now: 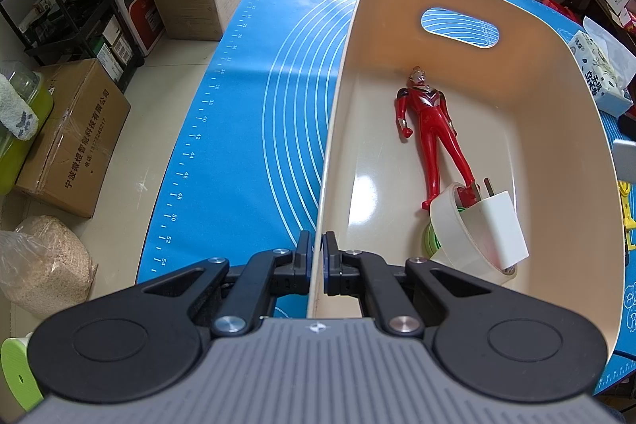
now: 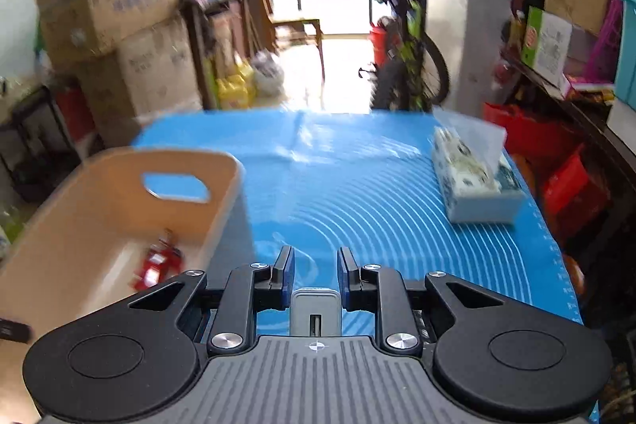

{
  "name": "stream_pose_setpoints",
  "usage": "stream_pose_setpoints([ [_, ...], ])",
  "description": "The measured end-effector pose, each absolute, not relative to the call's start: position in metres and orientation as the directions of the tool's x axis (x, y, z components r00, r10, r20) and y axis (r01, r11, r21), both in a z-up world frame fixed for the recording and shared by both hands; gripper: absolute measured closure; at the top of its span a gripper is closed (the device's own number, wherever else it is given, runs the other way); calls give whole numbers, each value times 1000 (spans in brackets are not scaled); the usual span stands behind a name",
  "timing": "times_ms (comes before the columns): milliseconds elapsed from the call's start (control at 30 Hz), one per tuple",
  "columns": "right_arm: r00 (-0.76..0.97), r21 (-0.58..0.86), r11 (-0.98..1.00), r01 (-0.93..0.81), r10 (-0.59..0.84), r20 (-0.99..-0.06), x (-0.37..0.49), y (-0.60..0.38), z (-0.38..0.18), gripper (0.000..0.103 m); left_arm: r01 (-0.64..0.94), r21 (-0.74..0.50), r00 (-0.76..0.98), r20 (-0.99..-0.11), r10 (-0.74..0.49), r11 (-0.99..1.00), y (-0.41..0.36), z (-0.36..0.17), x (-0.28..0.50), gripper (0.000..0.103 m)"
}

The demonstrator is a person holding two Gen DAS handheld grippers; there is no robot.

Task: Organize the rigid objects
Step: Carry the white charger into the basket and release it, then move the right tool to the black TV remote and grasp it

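Cream plastic bin with a handle slot sits on the blue measuring mat, its near wall pinched between the closed fingers of the left gripper. Inside the bin lie a white tape roll, a white plug adapter and a red toy figure, so sorting looks largely done. The right gripper hovers partly open and empty beside the bin. A green item under the tape is mostly hidden. Beyond the bin, a tissue box remains; motion blur obscures details.

Cream bin: smooth glossy plastic. Red figure: shiny plastic. White charger: matt plastic. Blue mat: smooth, matt. My tongs' arms: matt black plastic, bright metal pins.
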State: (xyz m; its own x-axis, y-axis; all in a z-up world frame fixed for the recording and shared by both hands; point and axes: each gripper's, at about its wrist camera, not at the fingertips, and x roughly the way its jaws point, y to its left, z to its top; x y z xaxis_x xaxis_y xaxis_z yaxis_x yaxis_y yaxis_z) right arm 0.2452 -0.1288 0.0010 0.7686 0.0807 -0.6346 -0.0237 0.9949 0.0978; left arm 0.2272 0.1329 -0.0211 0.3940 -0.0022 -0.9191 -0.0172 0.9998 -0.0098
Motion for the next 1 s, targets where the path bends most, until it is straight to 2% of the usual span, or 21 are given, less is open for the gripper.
stream_pose_setpoints([
  [200,803,142,981,-131,189,-566,226,-93,29,72,-18,-11,394,-919,-3,1000,133,-21,227,96],
  [233,800,144,978,-151,206,-564,225,-86,31,88,-18,-10,394,-919,-2,1000,133,-21,227,96],
  [267,795,146,975,-167,221,-565,225,-80,33,91,-18,-9,394,-919,-2,1000,133,-21,227,96],
  [467,714,175,951,-254,307,-629,230,-39,18,91,-20,-12,396,-918,-3,1000,133,-20,227,97],
  [633,649,154,942,-299,319,-691,225,-13,-7,91,-20,-18,400,-916,-9,1000,134,-19,226,97],
  [1000,650,168,946,-277,313,-693,220,-37,-2,90,-18,-12,400,-916,-4,1000,132,-19,226,97],
])
